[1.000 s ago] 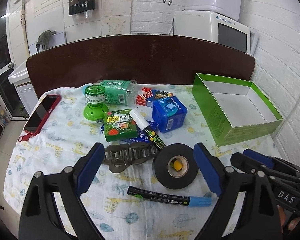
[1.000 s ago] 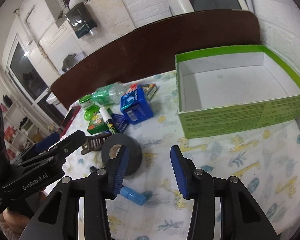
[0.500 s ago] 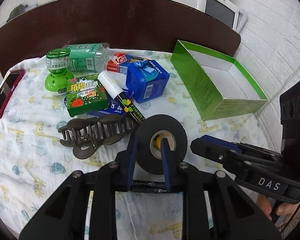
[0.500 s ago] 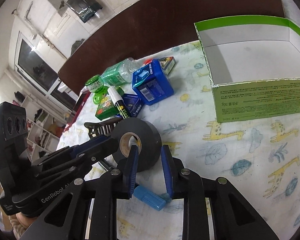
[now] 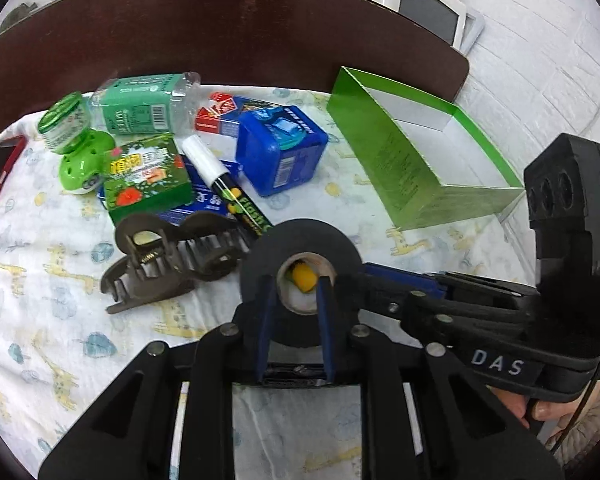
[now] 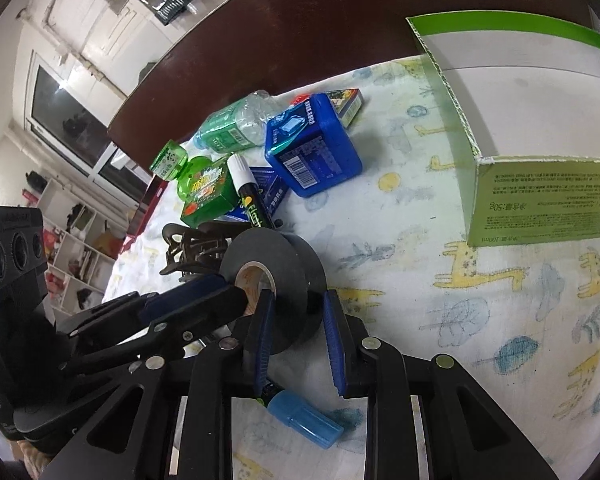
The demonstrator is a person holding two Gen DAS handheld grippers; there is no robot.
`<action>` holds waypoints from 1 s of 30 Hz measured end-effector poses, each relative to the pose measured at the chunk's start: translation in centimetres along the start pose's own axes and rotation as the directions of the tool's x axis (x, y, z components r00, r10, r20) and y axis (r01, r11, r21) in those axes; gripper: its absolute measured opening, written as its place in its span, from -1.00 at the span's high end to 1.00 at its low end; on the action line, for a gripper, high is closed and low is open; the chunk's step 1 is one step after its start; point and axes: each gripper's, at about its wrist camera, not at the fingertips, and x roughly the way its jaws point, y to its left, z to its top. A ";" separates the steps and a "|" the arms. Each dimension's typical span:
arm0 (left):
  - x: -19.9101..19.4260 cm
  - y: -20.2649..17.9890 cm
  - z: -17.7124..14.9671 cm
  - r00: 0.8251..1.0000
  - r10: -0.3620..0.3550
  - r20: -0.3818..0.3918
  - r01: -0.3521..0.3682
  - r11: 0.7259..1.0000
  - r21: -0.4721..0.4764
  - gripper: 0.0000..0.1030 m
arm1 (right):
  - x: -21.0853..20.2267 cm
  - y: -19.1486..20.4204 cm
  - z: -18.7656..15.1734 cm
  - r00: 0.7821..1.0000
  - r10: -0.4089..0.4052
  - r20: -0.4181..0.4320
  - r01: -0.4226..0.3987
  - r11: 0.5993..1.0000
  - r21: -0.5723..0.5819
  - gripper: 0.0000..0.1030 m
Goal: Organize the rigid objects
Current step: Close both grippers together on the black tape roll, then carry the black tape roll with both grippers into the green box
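Two tongs meet on one black tape roll on the desk. The left tongs are pinched nearly shut on the roll's near wall; the right tongs grip its wall too, angled downward. Beyond lie two markers, one hair clip and one empty green box.

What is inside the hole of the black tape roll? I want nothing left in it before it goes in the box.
A small yellow piece shows inside the black tape roll; what it is stays unclear.
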 end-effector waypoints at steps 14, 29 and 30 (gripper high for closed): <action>-1.4 0.1 0.1 0.993 0.116 0.023 -0.116 0.993 0.011 0.33 | -0.2 0.0 -0.2 1.000 -0.012 0.006 0.012 1.000 -0.007 0.64; 0.0 0.3 0.3 0.992 0.126 -0.013 -0.125 0.991 0.042 0.39 | 0.3 0.1 0.1 1.000 -0.015 -0.012 0.015 1.000 -0.024 0.63; 0.1 0.5 0.3 0.991 0.135 -0.019 -0.134 0.990 0.037 0.37 | 0.3 0.3 0.1 1.000 -0.024 -0.011 0.024 0.999 -0.034 0.63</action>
